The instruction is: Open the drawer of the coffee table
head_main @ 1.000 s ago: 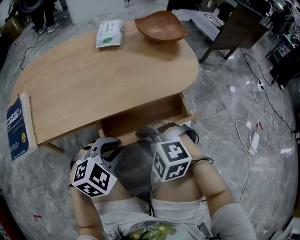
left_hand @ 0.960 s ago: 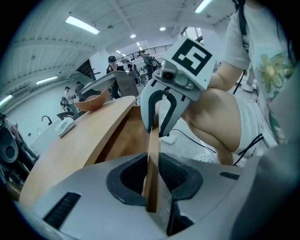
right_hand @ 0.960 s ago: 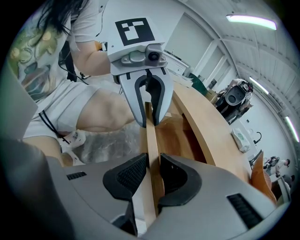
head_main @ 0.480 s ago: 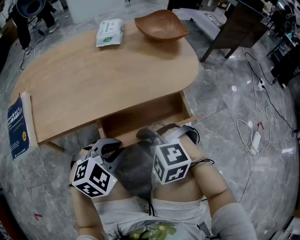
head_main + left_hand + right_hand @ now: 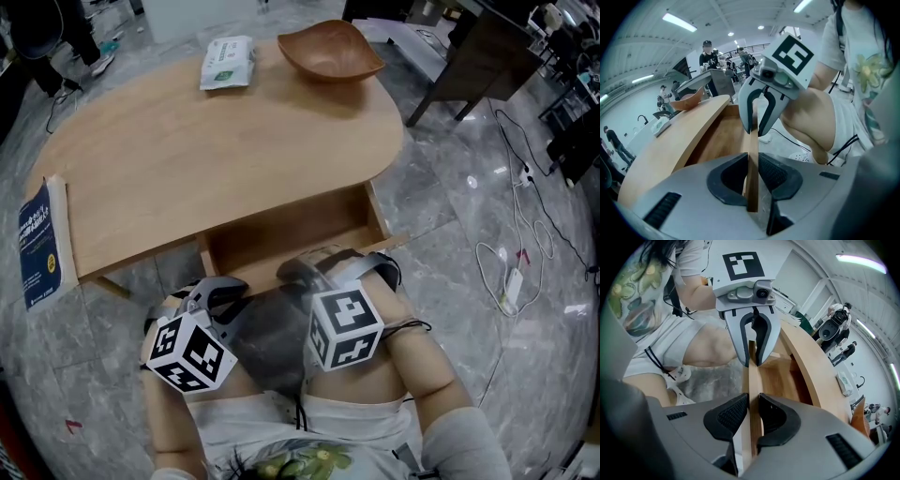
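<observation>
The bench [image 5: 187, 159] and its drawer [image 5: 291, 230] are finished in matt pale wood, the bowl [image 5: 330, 52] in darker smooth wood, the floor [image 5: 450, 216] in glossy grey stone.

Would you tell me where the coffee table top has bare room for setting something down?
The whole middle of the tabletop is bare, between the book at the left edge and the wipes pack and wooden bowl crowding the far edge.
</observation>
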Available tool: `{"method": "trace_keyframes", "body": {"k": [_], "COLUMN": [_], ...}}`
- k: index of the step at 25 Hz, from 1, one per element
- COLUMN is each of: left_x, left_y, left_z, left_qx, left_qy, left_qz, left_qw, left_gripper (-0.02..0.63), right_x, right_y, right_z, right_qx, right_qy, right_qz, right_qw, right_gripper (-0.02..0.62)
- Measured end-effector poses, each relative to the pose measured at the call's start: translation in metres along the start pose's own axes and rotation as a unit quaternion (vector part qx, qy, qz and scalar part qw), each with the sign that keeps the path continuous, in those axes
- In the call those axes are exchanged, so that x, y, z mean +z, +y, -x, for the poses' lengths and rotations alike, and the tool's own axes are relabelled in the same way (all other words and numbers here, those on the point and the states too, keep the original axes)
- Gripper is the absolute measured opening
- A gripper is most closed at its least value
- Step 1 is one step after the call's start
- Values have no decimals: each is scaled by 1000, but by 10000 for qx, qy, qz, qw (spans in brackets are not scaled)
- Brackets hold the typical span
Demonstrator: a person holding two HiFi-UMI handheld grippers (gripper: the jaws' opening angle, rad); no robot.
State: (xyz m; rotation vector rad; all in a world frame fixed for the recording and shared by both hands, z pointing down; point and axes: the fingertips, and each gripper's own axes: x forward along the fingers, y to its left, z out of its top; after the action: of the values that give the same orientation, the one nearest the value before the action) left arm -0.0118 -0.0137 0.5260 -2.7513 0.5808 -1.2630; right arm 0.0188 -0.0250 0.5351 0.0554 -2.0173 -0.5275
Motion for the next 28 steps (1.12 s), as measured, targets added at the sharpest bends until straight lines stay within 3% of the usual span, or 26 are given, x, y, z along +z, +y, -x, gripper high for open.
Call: {"method": "trace_keyframes", "body": {"k": [28], "left_x": [2], "left_y": [-24], "left_z": [2], "left_qx": [-688], "left_qy": [-222], "left_qz": [149], "left_qw": [9973], "left_gripper": [74], "right_x": [-1], "right_y": [22], "right_z": [5], "right_qx": [362], "right_qy": [191], "right_qz": [13], "right_qw": [9992], "right_gripper": [81]}}
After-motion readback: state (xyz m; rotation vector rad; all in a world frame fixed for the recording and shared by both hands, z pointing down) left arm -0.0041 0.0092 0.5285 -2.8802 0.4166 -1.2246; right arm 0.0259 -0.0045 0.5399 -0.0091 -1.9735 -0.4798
